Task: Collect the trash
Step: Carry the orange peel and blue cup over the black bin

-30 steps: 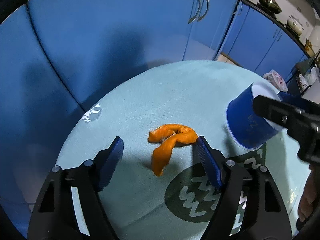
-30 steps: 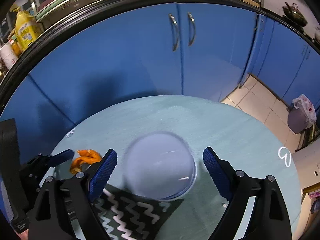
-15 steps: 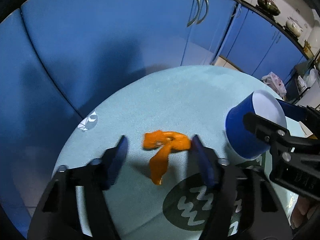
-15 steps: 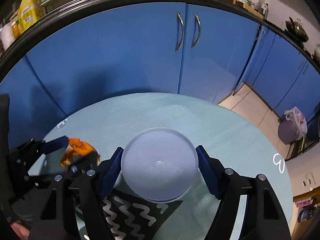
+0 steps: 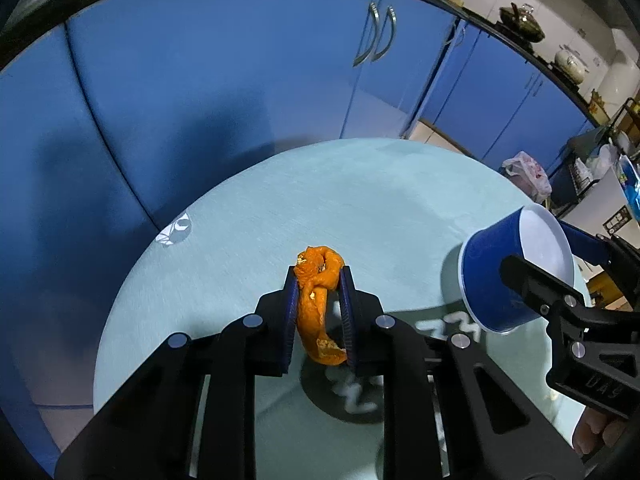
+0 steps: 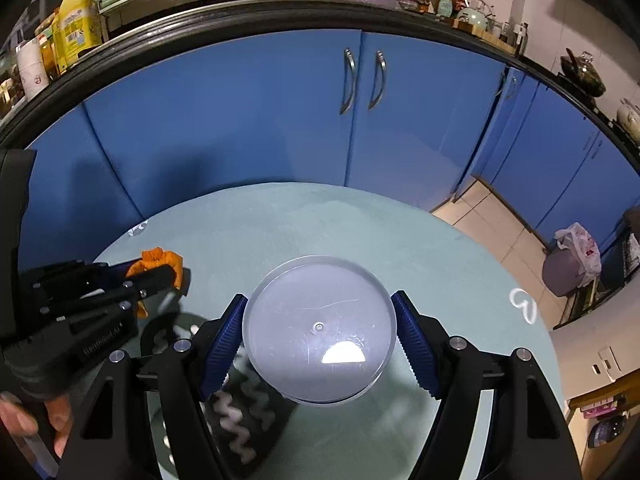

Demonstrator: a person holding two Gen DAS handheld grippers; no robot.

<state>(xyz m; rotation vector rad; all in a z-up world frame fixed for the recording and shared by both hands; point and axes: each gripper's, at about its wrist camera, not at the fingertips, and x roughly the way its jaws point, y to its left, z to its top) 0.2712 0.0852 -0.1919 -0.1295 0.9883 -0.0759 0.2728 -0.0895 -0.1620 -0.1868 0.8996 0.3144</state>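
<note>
My left gripper point(image 5: 318, 280) is shut on an orange peel point(image 5: 316, 300), held just above the round pale green table point(image 5: 360, 200); the peel's end hangs down between the fingers. It also shows in the right wrist view point(image 6: 160, 260), at the left. My right gripper point(image 6: 320, 328) is shut on a blue paper cup point(image 6: 320, 332), gripped by its sides with the white bottom facing the camera. In the left wrist view the cup point(image 5: 500, 276) is at the right, lying on its side in the air, a little apart from the peel.
Blue cabinet doors point(image 6: 360, 120) stand close behind the table. A dark round mat with white wavy lines point(image 5: 352, 392) lies on the table under the grippers. A grey bin with a plastic bag point(image 6: 572, 260) stands on the floor at the right.
My left gripper has closed on the orange peel and lifted it off the table. My right gripper has closed on the cup and raised it.
</note>
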